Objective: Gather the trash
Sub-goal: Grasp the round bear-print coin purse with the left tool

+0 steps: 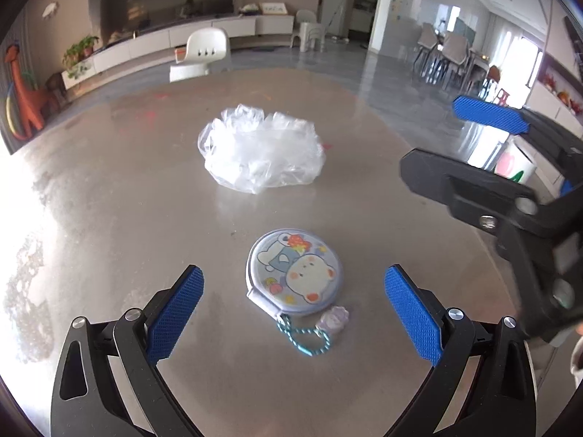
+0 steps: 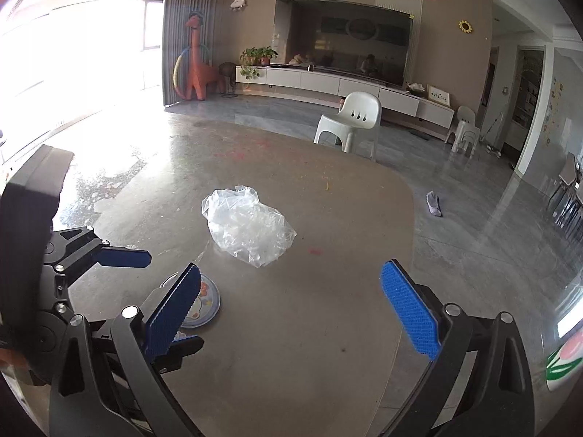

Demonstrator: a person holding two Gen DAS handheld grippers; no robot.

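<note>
both tongs spread and empty over the desk.
left tongs hover low, straddling a pouch; right tongs hang beside them, aimed at the bag, which lies mid-desk beyond the pouch. risk: left tongs closing here would take the pouch, not trash; the limp bag may slip.

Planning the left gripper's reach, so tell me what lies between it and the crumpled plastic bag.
In the left wrist view, a round cartoon pouch lies on the table between the open left gripper and the plastic bag; beyond the pouch, the table is bare.
</note>
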